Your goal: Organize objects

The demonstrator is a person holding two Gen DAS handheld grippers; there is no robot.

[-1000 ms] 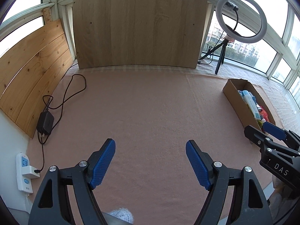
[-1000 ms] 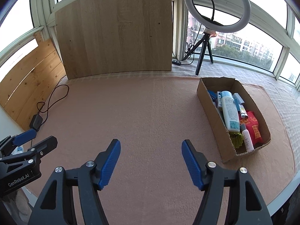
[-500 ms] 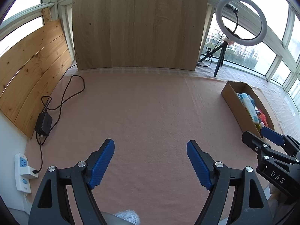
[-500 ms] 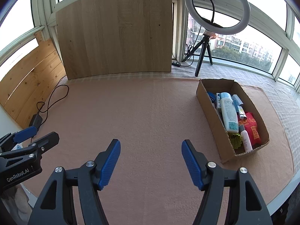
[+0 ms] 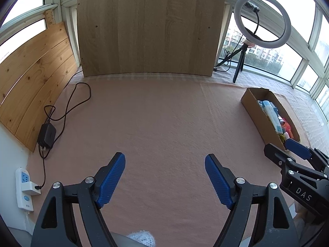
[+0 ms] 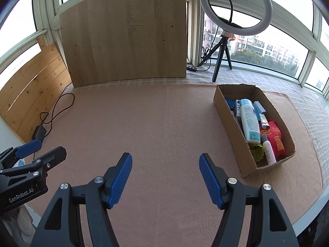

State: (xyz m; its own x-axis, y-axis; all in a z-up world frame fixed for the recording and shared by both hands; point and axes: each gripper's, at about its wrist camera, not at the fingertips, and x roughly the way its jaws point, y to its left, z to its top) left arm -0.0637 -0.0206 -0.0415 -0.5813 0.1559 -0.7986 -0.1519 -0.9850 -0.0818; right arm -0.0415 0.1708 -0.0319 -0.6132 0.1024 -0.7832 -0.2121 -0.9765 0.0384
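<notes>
two grippers, left (image 5: 164,177) and right (image 6: 164,177), hang with jaws apart and empty over a pink cloth (image 6: 160,119). box (image 6: 230,123) at 2 o'clock holds light bottles (image 6: 249,121); likely slippery, grip mid-body.

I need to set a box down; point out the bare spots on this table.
The pink felt mat lies bare between the upright wooden board and both grippers. Crowded: the brown cardboard box packed with bottles at right, and the black adapter with cable at left.

Left gripper (image 5: 165,176) and right gripper (image 6: 165,175) hover side by side — jaws apart, empty.
</notes>
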